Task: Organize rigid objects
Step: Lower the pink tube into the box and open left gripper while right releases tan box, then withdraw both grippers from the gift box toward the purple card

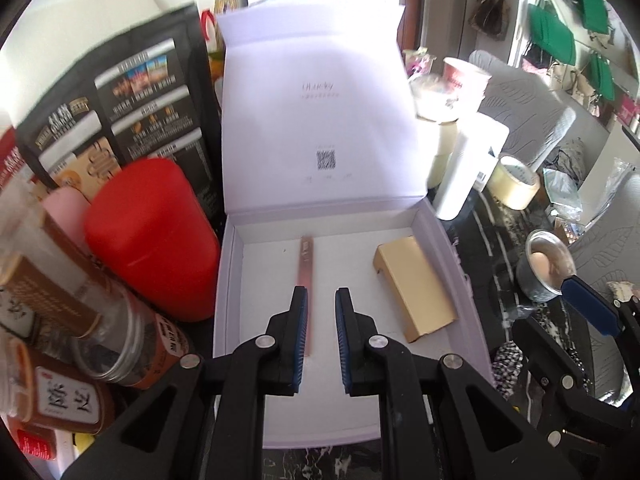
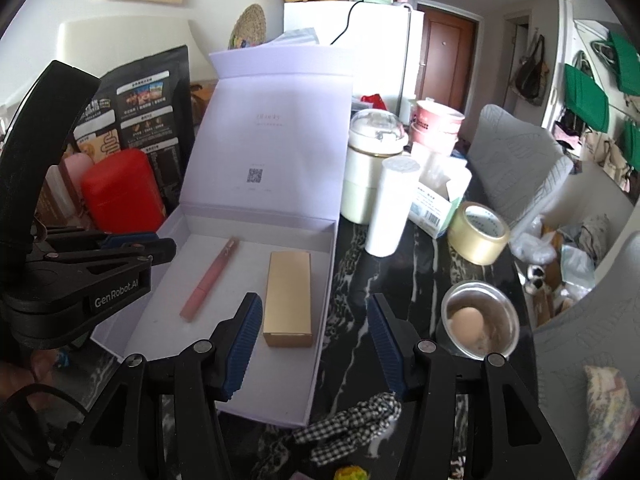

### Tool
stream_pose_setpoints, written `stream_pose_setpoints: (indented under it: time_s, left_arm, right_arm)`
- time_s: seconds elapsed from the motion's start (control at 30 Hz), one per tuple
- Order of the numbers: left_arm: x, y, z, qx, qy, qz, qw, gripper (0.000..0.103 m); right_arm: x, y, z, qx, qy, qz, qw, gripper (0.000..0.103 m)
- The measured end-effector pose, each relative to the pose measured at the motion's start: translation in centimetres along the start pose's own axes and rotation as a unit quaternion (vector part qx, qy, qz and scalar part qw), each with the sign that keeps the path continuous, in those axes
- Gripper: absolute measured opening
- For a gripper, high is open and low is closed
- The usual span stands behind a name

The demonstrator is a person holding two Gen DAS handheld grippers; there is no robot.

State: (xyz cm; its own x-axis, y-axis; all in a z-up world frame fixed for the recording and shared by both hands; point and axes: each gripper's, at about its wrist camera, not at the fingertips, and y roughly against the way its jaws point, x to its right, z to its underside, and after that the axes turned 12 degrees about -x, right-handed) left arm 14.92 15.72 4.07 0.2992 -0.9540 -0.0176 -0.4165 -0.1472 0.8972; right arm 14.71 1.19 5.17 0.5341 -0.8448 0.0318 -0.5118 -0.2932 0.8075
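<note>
Two items, pink pen (image 2: 210,282) and gold box (image 2: 289,298), are lying in the white box (image 2: 320,320); I'm hovering left gripper (image 1: 321,300) clenched empty, right gripper (image 2: 314,312) released, minding the raised lid (image 2: 272,136).

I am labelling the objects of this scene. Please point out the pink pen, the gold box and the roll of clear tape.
pink pen (image 2: 211,282): right wrist view, middle of its barrel.
gold box (image 2: 289,298): right wrist view, centre of its top face.
roll of clear tape (image 2: 472,245): right wrist view, its outer side wall.
</note>
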Motion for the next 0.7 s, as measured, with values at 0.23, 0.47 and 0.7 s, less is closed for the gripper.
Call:
stream_pose_setpoints:
  time_s: [0.23,0.47,0.7]
  left_arm:
    - [1.3,3.5,1.2,0.034,-0.021,0.01,0.9992,0.014]
    - [2.3,5.9,2.8,0.055,-0.042,0.019,0.9974,0.014]
    - [3.1,7.0,4.4,0.059,-0.062,0.025,0.996,0.014]
  right_arm:
    - [0.7,2.8,0.8,0.018,-0.01,0.005,1.0,0.055]
    - [1.2,5.2,2.1,0.031,-0.018,0.014,0.999,0.055]
    - [1.4,7.5,3.9,0.044,-0.02,0.036,0.998,0.063]
